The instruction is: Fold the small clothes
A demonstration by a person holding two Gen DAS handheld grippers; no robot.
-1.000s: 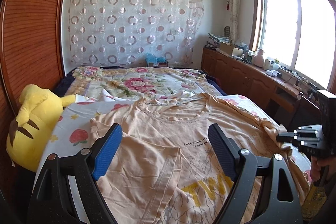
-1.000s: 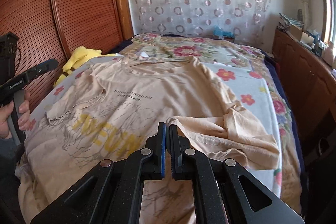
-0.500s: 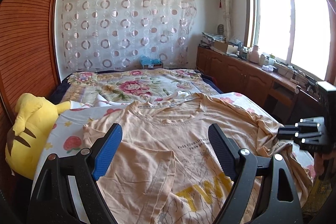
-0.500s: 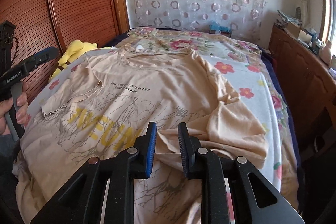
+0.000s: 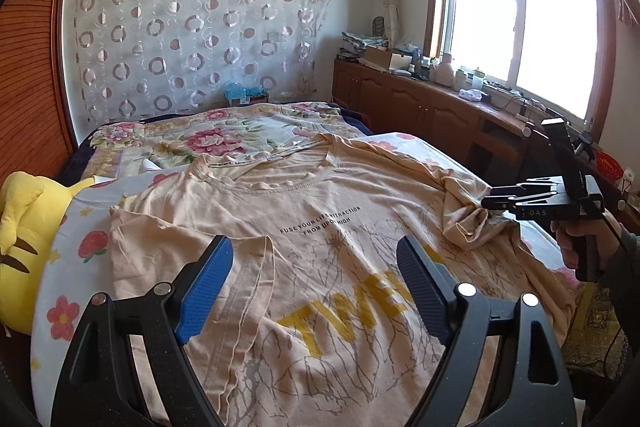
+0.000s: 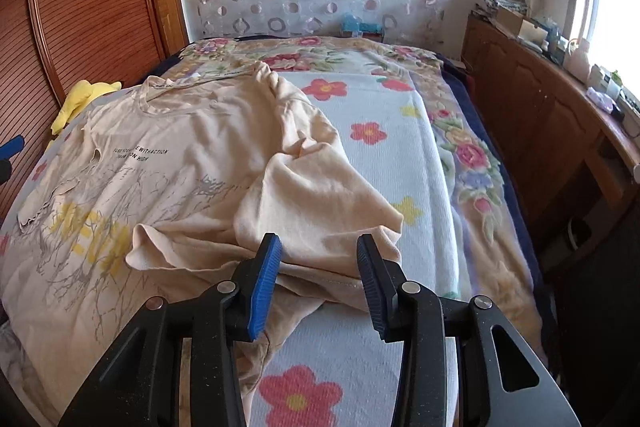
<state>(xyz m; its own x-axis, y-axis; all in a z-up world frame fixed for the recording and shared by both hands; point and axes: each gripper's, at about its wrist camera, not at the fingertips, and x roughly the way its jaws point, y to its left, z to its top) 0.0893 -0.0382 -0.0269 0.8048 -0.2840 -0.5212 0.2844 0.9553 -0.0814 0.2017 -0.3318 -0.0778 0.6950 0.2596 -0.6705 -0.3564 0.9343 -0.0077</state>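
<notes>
Peach T-shirt spread on the bed, both grippers apart above it.

A yellow plush toy (image 5: 24, 247) sits at the bed's (image 6: 384, 131) left edge. The T-shirt (image 5: 320, 227) lies front up, one sleeve folded inward. The left gripper (image 5: 316, 287) hovers wide open over its print, gripping nothing. The right gripper (image 6: 318, 277) has just been opening; its jaws stand apart over the crumpled right sleeve (image 6: 320, 195), which lies loose.
</notes>
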